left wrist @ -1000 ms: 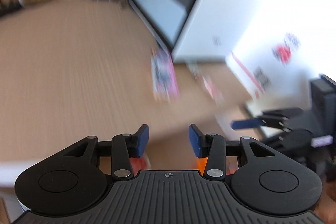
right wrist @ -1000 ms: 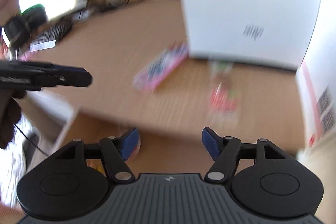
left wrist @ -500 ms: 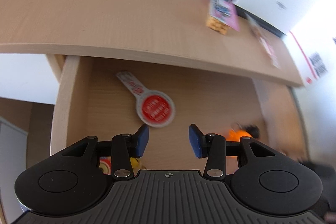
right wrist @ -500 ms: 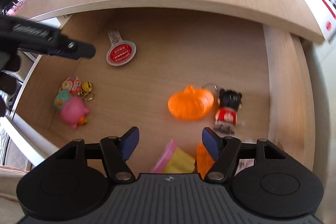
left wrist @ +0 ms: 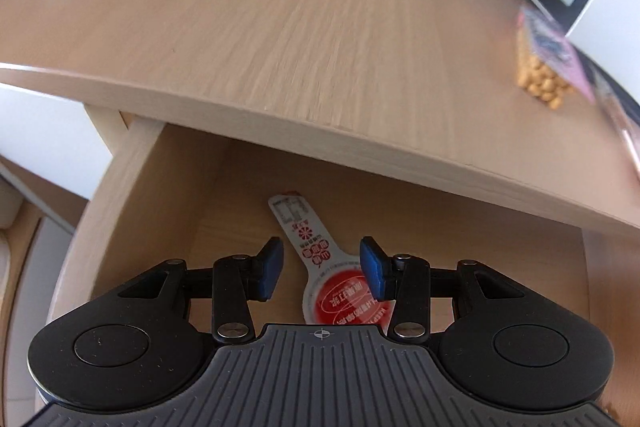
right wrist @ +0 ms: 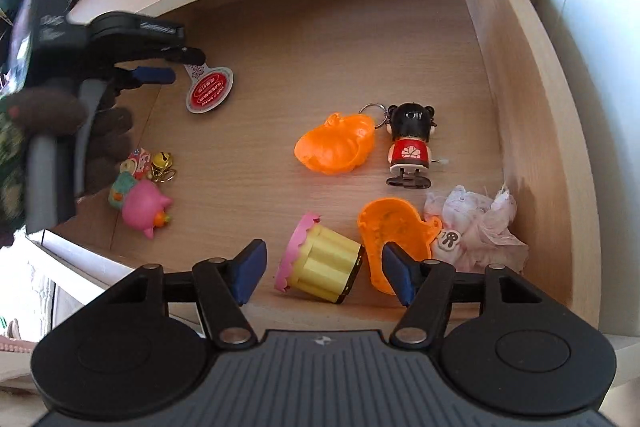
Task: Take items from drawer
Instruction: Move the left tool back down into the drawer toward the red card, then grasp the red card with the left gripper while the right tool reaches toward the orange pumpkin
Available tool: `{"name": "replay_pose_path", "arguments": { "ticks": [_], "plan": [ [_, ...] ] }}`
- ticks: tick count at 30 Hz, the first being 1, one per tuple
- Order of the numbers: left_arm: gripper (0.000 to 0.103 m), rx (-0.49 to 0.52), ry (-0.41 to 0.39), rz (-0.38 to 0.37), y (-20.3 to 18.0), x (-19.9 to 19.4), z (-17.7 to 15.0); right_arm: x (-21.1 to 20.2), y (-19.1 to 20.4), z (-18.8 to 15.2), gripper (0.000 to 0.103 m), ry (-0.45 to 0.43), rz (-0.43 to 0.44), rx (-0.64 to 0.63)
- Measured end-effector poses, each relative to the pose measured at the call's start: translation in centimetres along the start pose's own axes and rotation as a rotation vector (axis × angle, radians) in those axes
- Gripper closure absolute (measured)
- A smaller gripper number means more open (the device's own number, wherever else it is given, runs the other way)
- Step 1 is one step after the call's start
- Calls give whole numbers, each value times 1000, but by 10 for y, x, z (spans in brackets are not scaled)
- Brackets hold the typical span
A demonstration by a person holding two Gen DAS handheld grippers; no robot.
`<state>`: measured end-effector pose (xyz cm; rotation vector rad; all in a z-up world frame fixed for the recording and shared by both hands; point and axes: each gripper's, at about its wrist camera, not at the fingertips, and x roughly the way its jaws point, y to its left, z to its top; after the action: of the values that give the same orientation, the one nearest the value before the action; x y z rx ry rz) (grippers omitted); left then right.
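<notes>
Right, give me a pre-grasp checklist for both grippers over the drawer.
1. Drawer open, items reachable: ok.
2. Left gripper open, nothing held: ok.
3. Left gripper lined up on the red tag: ok, the tag shows between its fingers; contact cannot tell.
4. Right gripper empty, jaws apart: ok.
5. Right gripper lined up on the cupcake toy: ok, the toy lies on its side between the fingers.
6. Clearance from the orange shell beside the cupcake toy: not ok, it sits right at one finger.
</notes>
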<state>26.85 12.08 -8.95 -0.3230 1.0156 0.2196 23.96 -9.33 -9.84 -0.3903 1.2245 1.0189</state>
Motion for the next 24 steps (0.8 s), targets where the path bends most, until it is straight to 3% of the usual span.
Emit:
{"name": "replay_pose_path", "arguments": {
  "ticks": [4,9,14,16,17,21,24],
  "plan": [
    [55,30,34,3,-1,6,-6,3,-1,1,36,4,5,2],
    [50,49,9,-36,0,12,-12,7,-3,4,29,11,-6,6],
    [50,191,-57,-5,-14,13,-24,8,-3,4,25,20,-13,8],
    [63,246,-46,19,-17,11,-28,7,-5,5,25,31,-13,11],
    [75,252,-38,13,-15,8,-30,6,-6,6,25,36,-14,14],
    [77,255,65,-104,2,-4,-31,-4,4,11,25,-17,-57,-58],
    [77,334,98,-133,9,-21,-37,-7,14,21,25,-34,-66,-150]
  ]
}}
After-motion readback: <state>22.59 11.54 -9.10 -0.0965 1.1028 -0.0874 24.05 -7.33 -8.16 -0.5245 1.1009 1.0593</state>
